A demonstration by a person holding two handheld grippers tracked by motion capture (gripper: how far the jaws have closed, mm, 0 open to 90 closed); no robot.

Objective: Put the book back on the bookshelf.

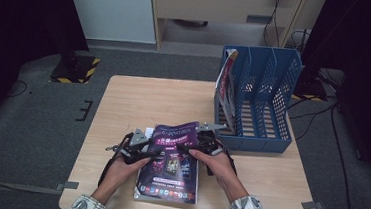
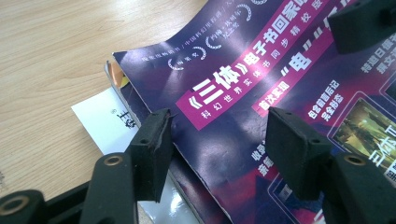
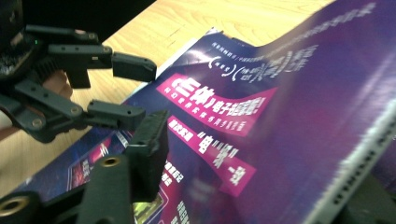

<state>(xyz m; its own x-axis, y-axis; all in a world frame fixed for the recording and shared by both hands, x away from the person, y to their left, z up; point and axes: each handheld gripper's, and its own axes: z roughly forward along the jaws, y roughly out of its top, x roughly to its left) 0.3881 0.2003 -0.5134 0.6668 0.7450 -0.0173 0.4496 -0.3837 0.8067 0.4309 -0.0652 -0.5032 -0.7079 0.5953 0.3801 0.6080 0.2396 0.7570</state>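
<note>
Two grippers work one glossy purple magazine atop a stack on the wooden counter. Left gripper fingers half open, straddling its edge; right gripper grip unclear. Lift the cover evenly, avoid creasing.

Sleeves of a pale, patterned fabric, possibly floral, are worn at both wrists. Each gripper is built of black jaws with brass-coloured rivets, topped by a grey three-cornered plate.
</note>
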